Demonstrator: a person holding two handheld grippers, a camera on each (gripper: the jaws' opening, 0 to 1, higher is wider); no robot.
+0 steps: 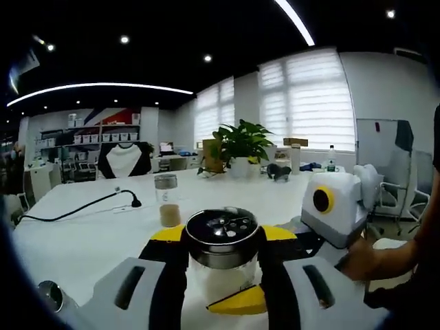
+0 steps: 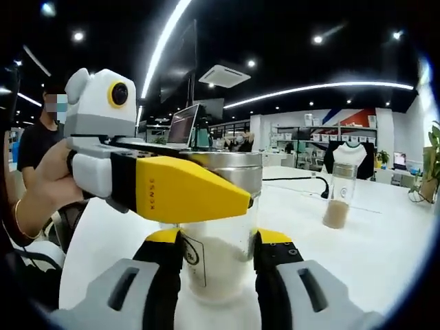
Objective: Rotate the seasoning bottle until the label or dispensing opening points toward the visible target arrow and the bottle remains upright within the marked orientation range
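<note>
Left gripper view: the left gripper (image 1: 221, 275) rises from the bottom centre of the frame, its two jaws closed against the sides of the seasoning bottle (image 1: 221, 242). The bottle stands upright between the jaws at lower centre; its dark perforated lid (image 1: 222, 227) faces the camera. The right gripper (image 1: 275, 292) enters from the right of the frame, with a yellow jaw tip at the bottle's lower front.

Right gripper view: the right gripper (image 2: 218, 265) rises from the bottom centre, jaws closed on the lower body of the seasoning bottle (image 2: 218, 265) — clear glass, white contents, a printed label (image 2: 192, 260) on its left side. The left gripper (image 2: 199, 192) crosses from the left of the frame; its yellow jaw lies against the bottle's metal cap (image 2: 237, 172). A hand (image 2: 48, 182) holds it at centre left.

A second bottle (image 1: 167, 201) with brown contents stands on the white bench (image 1: 82, 240) — left of centre in the left gripper view, well apart from the gripped bottle. A black cable (image 1: 75, 208) lies on the bench at left.
</note>
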